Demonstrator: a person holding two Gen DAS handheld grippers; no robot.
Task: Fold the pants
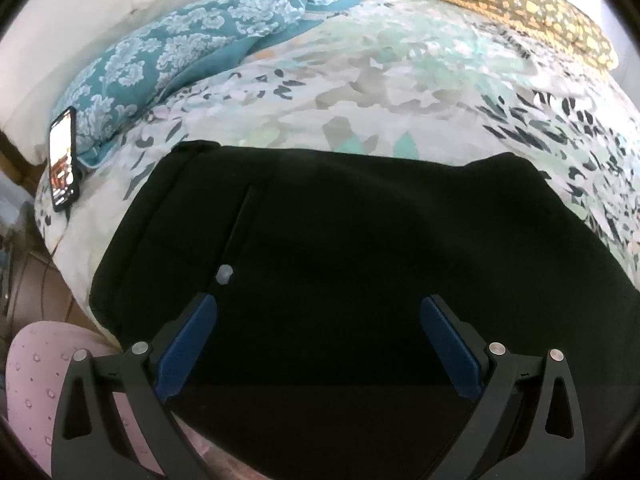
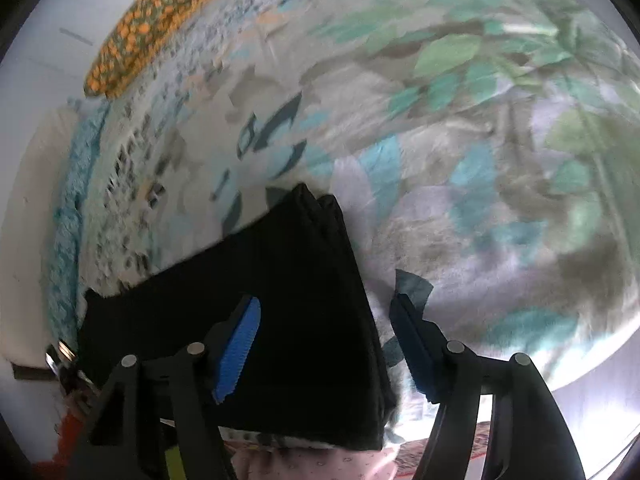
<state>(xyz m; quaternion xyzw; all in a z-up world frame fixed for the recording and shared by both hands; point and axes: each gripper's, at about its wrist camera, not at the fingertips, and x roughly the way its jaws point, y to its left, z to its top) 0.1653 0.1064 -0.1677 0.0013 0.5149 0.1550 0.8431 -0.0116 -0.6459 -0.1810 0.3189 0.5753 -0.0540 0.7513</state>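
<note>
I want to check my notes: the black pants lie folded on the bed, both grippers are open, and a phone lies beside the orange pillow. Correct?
Not quite. In the left wrist view the phone lies beside the teal pillow, not the orange pillow.

The pants [image 1: 360, 248] are seen as a black, matte garment folded into a broad, roughly rectangular block and laid flat on the bed. In the left wrist view a straight seam or pocket line is seen running lengthwise near one side, with a small pale button [image 1: 224, 274] at its near end. In the right wrist view several stacked layers are shown at the far corner, with the side edge lying straight.
</note>
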